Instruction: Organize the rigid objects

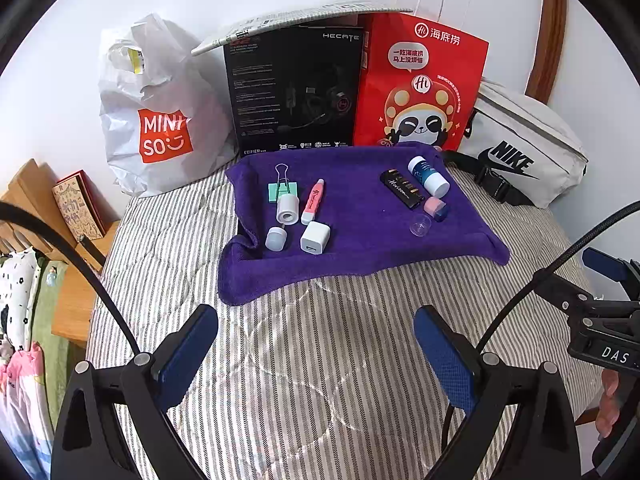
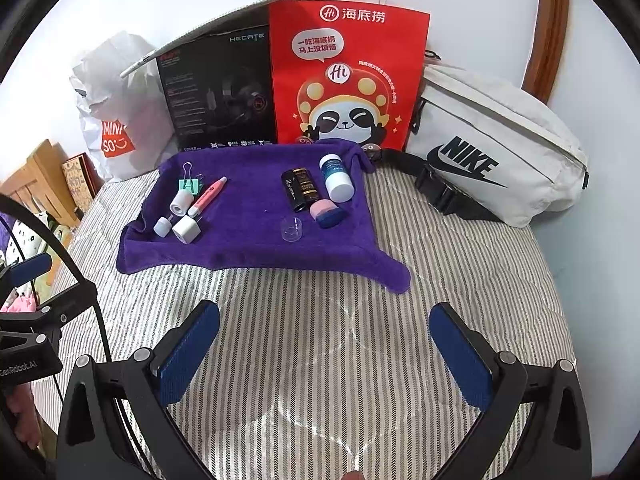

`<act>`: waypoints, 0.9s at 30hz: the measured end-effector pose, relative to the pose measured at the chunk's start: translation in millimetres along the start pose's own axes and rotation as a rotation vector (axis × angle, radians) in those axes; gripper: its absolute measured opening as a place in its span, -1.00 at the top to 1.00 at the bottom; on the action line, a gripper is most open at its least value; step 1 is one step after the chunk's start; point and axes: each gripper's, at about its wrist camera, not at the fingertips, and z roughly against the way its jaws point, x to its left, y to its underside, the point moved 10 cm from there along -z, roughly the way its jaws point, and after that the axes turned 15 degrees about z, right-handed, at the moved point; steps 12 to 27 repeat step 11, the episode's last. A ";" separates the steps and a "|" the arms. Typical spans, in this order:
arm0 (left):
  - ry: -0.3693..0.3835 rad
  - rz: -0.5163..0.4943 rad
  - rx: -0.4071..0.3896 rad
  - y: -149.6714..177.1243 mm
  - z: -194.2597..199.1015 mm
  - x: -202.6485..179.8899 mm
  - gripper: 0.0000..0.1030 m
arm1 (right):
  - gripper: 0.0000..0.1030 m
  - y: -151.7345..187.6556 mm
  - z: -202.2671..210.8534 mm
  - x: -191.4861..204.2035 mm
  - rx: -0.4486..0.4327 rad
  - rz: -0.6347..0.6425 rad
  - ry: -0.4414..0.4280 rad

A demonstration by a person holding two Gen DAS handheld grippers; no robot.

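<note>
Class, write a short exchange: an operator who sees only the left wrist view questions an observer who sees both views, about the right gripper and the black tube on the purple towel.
Operator: My view shows only a corner of the right gripper. Is it open?
Observer: Yes, it is open, with nothing between its pads, above the striped bedding.
Operator: Does the black tube lie alone?
Observer: No. A black-and-gold tube lies alongside it, between it and the white-capped bottle.

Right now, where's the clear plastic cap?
In both wrist views, the clear plastic cap lies on the purple towel, right-hand cluster, nearest its front edge, just left of the pink-and-blue eraser.
</note>
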 end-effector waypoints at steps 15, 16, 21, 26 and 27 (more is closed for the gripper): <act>-0.004 -0.004 -0.003 -1.0 -2.6 0.0 -0.93 | -1.00 0.9 -1.2 -0.8 0.005 0.002 -0.001; -0.004 -0.004 -0.003 -1.0 -2.6 0.0 -0.93 | -1.00 0.9 -1.2 -0.8 0.005 0.002 -0.001; -0.004 -0.004 -0.003 -1.0 -2.6 0.0 -0.93 | -1.00 0.9 -1.2 -0.8 0.005 0.002 -0.001; -0.004 -0.004 -0.003 -1.0 -2.6 0.0 -0.93 | -1.00 0.9 -1.2 -0.8 0.005 0.002 -0.001; -0.004 -0.004 -0.003 -1.0 -2.6 0.0 -0.93 | -1.00 0.9 -1.2 -0.8 0.005 0.002 -0.001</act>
